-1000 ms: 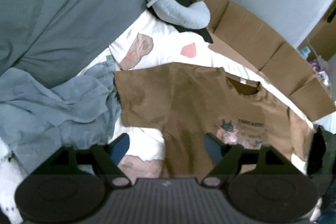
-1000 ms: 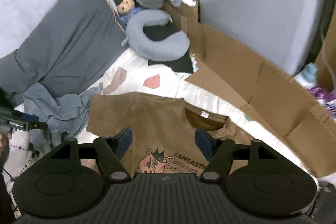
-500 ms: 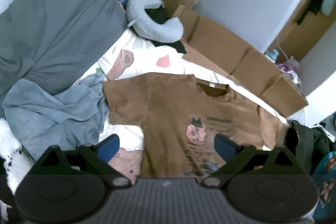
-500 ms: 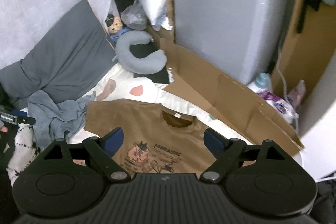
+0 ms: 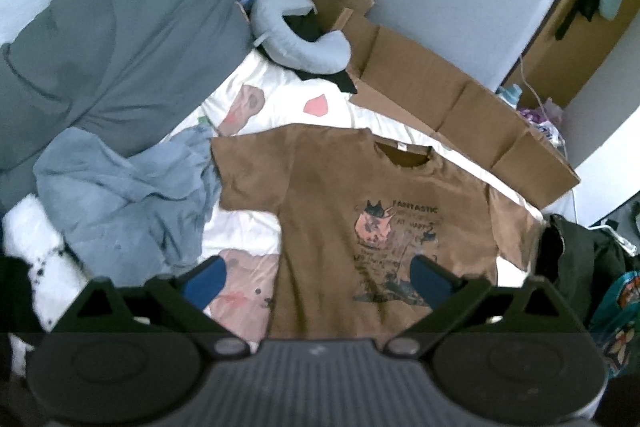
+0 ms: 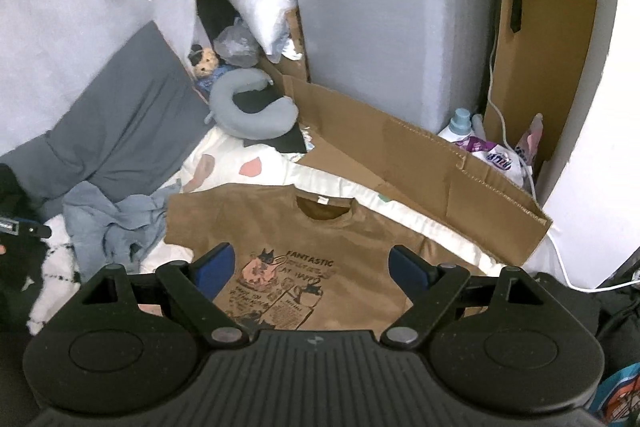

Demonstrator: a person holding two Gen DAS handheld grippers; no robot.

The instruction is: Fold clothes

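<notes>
Both the left gripper (image 5: 318,277) and right gripper (image 6: 311,267) hang with fingers spread wide, holding nothing. Mid-frame beyond them, the brown T-shirt (image 5: 360,203) lies flat, print up, on the white sheet (image 5: 276,107); 1 crumpled blue garment (image 5: 124,199) touches its left sleeve.

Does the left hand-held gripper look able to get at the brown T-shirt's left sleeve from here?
Probably yes. The left hand-held gripper is open above the brown T-shirt, and the sleeve lies flat and uncovered, with the blue garment only beside it.
</notes>
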